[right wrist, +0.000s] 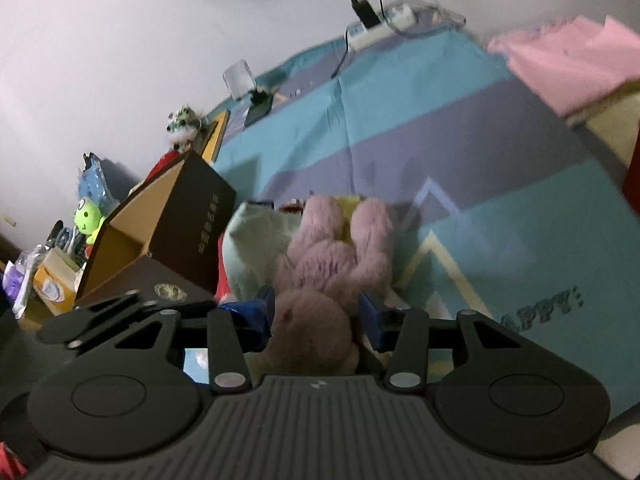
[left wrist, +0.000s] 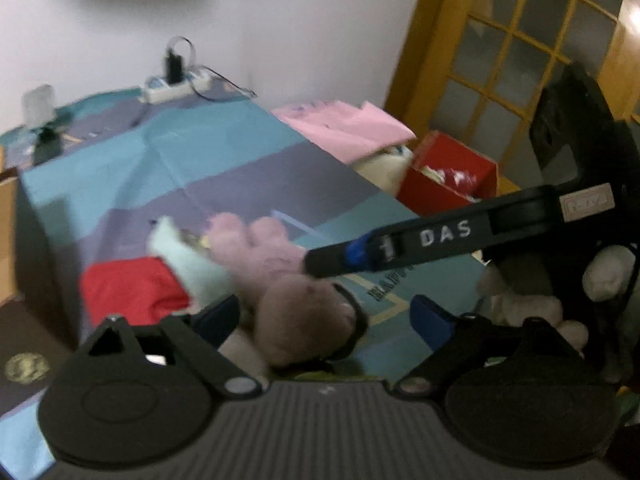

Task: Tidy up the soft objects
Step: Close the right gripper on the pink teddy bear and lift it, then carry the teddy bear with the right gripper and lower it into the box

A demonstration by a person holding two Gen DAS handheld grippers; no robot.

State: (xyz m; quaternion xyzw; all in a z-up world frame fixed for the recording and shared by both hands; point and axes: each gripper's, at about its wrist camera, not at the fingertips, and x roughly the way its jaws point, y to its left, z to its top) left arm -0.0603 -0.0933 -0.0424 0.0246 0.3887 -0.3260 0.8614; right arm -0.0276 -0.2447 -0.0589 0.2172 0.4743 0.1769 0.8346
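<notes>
A pink plush rabbit [right wrist: 336, 256] lies on the teal and purple cover [right wrist: 460, 140], ears pointing away from me. My right gripper [right wrist: 316, 314] is shut on its round head, a blue pad pressed to each side. In the left wrist view the same rabbit [left wrist: 304, 320] lies between the wide-open fingers of my left gripper [left wrist: 324, 318], whose pads stand clear of it. The right gripper [left wrist: 360, 250] reaches in there from the right, over the rabbit. A mint-green plush [left wrist: 188, 260] and a red cloth [left wrist: 132, 288] lie just left of the rabbit.
A folded pink cloth [left wrist: 352, 124] and a red box [left wrist: 452, 176] holding soft things sit at the far right. A white plush [left wrist: 528, 308] lies at the right. An open brown cardboard box [right wrist: 168, 220] stands left of the cover. A power strip [left wrist: 176, 86] lies by the wall.
</notes>
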